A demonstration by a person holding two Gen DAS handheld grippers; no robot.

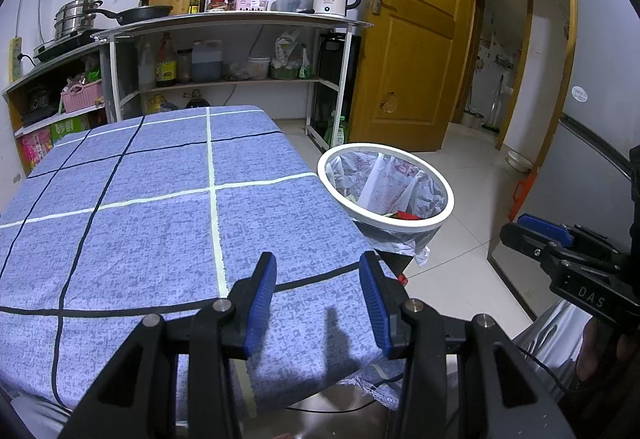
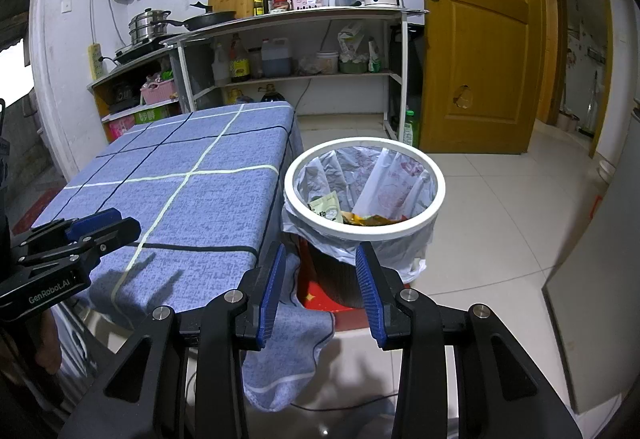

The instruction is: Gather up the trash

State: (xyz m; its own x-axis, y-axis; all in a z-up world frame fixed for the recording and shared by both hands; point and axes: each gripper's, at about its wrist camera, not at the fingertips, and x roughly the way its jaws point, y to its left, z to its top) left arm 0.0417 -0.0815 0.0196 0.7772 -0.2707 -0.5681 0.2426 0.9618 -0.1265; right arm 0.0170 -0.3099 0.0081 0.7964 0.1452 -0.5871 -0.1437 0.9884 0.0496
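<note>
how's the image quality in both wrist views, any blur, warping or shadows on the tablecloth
Left wrist view: sharp, no motion blur; fisheye bends the door and shelf, corners vignette black; the left gripper casts a soft shadow on the tablecloth. Right wrist view: equally sharp, same warping; two finger shadows fall on the tablecloth near the front edge; the trash bin is evenly lit, without glare.
</note>
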